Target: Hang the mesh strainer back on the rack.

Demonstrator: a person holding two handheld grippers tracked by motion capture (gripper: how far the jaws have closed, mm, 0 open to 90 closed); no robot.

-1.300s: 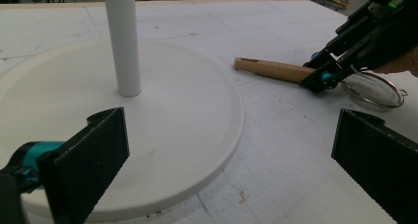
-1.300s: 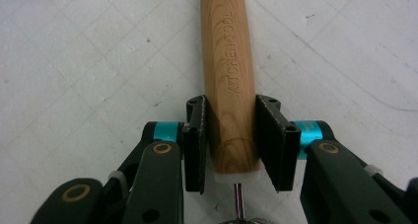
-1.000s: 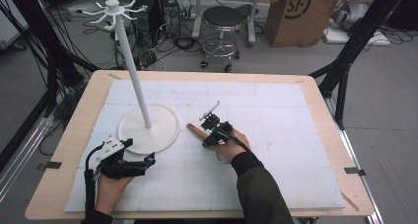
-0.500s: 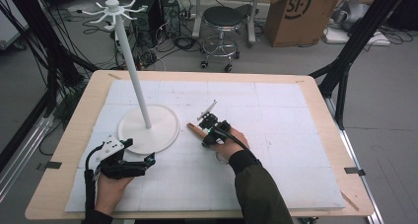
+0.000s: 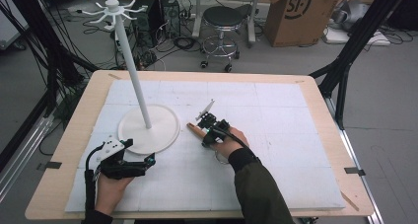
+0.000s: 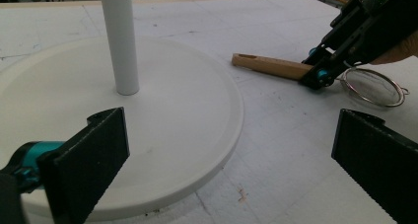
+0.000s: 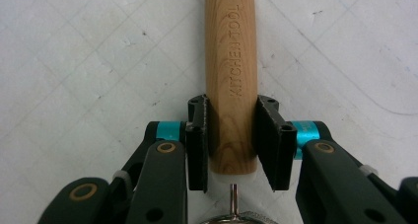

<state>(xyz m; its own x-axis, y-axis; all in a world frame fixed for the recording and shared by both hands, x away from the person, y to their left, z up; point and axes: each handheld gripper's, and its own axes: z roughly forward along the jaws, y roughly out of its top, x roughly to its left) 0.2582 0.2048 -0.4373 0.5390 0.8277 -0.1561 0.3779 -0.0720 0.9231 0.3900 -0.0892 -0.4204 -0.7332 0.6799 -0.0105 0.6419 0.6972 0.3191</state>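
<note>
Fingers (image 7: 197,140) clamp the wooden handle (image 7: 230,76), lying flat, pointing toward the stand (image 5: 148,128).

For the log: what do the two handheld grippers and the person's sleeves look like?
Both the left gripper and the right gripper are black, with flat black jaws and teal joints; brass-coloured rivets show on the right one. The left carries a grey three-cornered plate and a black cable. The right forearm wears a dark olive sleeve.

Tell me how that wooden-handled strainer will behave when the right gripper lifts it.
The strainer's wooden handle looks rigid and round, so it may twist between the right gripper jaws. Its wire mesh bowl looks light, so sag seems unlikely.
</note>
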